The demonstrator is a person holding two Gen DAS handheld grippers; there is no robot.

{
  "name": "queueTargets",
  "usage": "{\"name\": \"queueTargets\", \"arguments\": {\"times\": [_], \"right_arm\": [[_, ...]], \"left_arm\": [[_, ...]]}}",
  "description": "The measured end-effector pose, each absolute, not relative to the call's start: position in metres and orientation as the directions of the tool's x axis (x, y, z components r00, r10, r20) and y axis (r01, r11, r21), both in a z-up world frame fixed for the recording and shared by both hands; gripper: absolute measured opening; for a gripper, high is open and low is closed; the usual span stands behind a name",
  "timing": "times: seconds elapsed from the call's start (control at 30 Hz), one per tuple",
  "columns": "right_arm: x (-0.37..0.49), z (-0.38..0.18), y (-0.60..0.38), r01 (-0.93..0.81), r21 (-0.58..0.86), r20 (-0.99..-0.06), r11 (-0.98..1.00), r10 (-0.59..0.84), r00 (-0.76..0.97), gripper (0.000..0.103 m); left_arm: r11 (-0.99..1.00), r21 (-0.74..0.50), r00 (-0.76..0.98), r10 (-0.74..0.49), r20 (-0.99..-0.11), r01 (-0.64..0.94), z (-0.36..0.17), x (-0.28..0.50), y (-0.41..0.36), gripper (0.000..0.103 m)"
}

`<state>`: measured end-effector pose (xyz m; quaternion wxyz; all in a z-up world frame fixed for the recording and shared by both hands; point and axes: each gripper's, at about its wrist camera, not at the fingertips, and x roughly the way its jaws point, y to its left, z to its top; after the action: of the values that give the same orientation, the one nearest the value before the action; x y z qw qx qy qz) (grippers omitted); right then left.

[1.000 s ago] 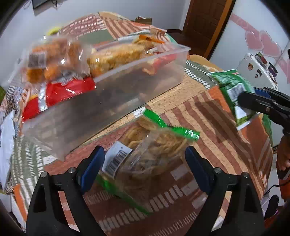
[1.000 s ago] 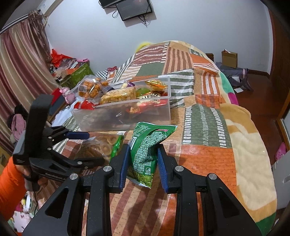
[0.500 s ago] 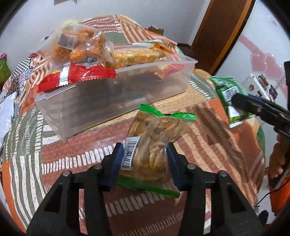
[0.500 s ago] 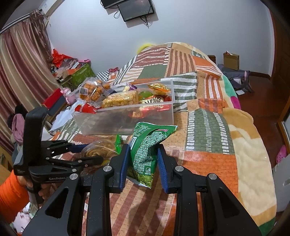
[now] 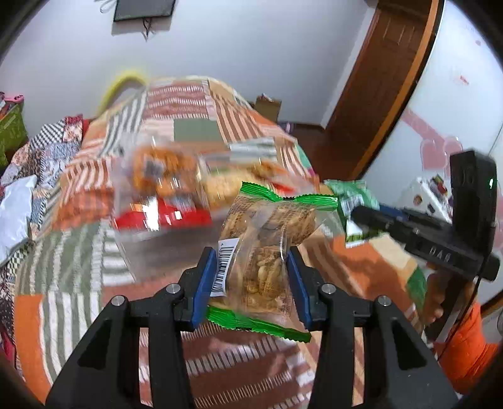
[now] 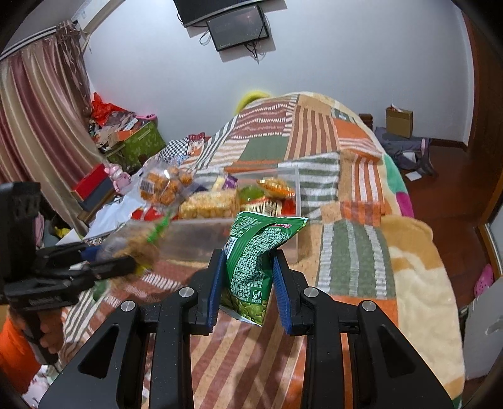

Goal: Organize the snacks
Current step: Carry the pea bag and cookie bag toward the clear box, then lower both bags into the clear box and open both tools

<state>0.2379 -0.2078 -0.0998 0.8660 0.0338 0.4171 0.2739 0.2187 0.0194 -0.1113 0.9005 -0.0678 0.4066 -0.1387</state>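
Snacks in both grippers, clear bin behind on the bed.

Left gripper (image 5: 253,283), lower centre of its own view: blue pads closed against a clear, green-edged packet of brown twisted snacks (image 5: 264,251), barcode label at its left side, packet raised off the patchwork blanket (image 5: 69,299). Right gripper (image 6: 250,289), lower centre of its view: pads pressed on a green pea bag (image 6: 256,254), bag upright, its top crumpled. Clear plastic bin (image 6: 201,232) sits mid-frame just behind the pea bag, filled with packets: orange fried pieces at upper left, yellow puffed snack in the middle, red wrappers below. Left-view background heavily blurred. Wall-mounted screen (image 6: 239,28) at top centre; curtain (image 6: 34,126) at left.
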Motion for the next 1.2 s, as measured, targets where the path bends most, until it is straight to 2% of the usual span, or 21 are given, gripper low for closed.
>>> {"name": "queueTargets", "arguments": {"times": [0.33,0.73,0.9,1.07,1.2], "right_arm": [[0.27,-0.098,-0.192,-0.468,0.244,-0.703,0.849,0.488,0.517,0.028],[0.31,-0.115,-0.167,-0.493,0.211,-0.728,0.844,0.472,0.497,0.028],[0.319,-0.13,-0.154,-0.517,0.193,-0.744,0.834,0.468,0.476,0.027],[0.323,-0.144,-0.151,-0.517,0.208,-0.756,0.83,0.472,0.453,0.028],[0.321,-0.148,-0.151,-0.521,0.196,-0.77,0.831,0.46,0.443,0.028]], "left_arm": [[0.958,-0.199,0.674,-0.286,-0.681,0.206,-0.084,0.264,0.016,0.045],[0.963,-0.139,0.656,-0.261,-0.708,0.232,-0.108,0.326,0.001,0.045],[0.968,-0.07,0.665,-0.219,-0.714,0.243,-0.121,0.334,-0.009,0.045],[0.968,-0.071,0.623,-0.21,-0.753,0.241,-0.138,0.339,-0.014,0.054],[0.969,-0.095,0.61,-0.217,-0.762,0.227,-0.14,0.341,-0.011,0.056]]}}
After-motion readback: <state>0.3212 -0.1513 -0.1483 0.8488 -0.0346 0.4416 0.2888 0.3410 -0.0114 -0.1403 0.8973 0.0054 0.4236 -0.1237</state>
